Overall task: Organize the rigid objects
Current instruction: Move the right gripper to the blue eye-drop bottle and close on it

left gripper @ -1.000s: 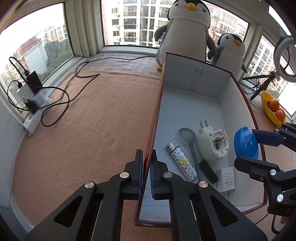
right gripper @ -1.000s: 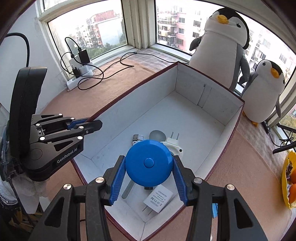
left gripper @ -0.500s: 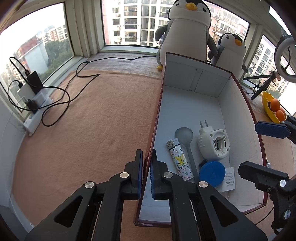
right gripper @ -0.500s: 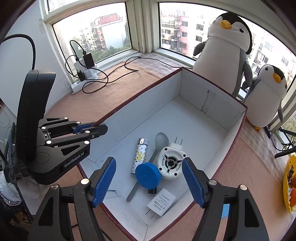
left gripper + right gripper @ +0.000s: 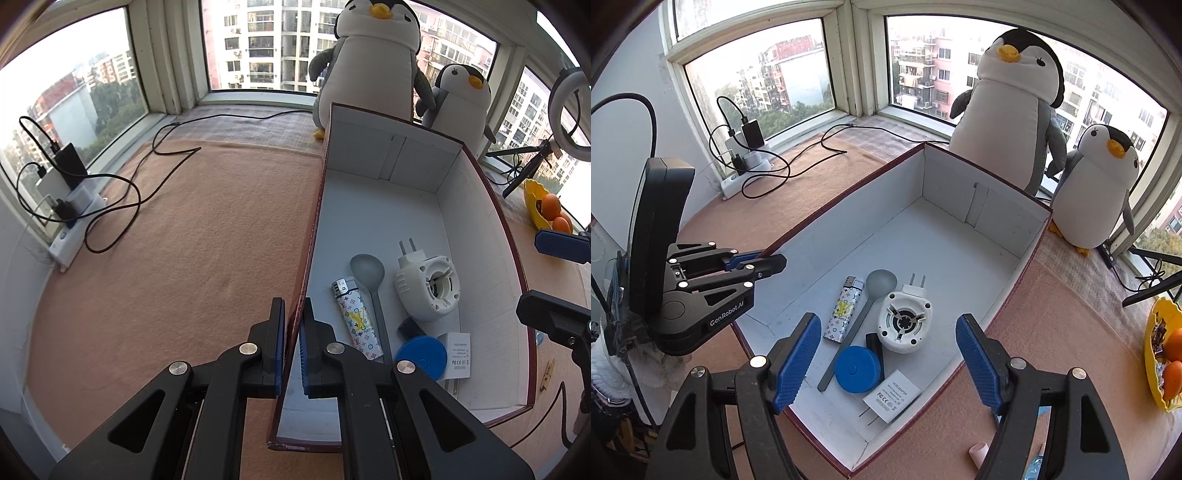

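Left wrist view: the left gripper is clamped on the near left wall of the open box, one pad outside and one inside. The box stands on the desk, which is covered in tan cloth. On the box floor lie a patterned lighter, a grey spoon just beside it, a white round plug-in device, a blue round disc and a white adapter; the disc touches or overlaps the adapter's edge. Parts of the right gripper show at the right edge. Right wrist view: the right gripper hangs above the near end of the box with its jaws spread wide and nothing between the pads. The blue round disc rests below on the box floor, against the spoon handle and next to the adapter. The left gripper grips the box's left rim. Two plush penguins stand behind the box.
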Available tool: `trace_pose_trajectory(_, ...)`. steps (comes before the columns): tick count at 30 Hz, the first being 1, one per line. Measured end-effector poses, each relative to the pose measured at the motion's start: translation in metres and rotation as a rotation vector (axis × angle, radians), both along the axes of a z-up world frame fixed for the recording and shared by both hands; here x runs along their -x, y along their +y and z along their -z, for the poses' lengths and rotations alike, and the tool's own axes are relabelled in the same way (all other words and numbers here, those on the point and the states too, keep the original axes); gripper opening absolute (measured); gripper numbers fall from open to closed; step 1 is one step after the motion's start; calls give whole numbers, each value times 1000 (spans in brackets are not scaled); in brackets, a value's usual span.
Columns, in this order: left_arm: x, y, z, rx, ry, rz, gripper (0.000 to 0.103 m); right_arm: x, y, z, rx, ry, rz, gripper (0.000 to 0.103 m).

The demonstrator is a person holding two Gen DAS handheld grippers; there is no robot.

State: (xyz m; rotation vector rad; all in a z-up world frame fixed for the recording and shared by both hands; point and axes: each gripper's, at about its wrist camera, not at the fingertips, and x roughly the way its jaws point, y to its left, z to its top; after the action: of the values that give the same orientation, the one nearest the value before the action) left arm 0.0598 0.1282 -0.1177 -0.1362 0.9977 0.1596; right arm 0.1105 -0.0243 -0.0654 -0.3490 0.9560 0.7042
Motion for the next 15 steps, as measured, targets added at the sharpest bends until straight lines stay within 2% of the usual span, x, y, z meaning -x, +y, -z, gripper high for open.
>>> trace_pose_trajectory(8,-1,-1,0,-8,6,-2,6,-7,-29,-4,-6,-18,59,72)
trace_pose_trajectory(15,-1,-2,-1,-11,10,-6,6,-23,-73,-11,-25,-26,146,72)
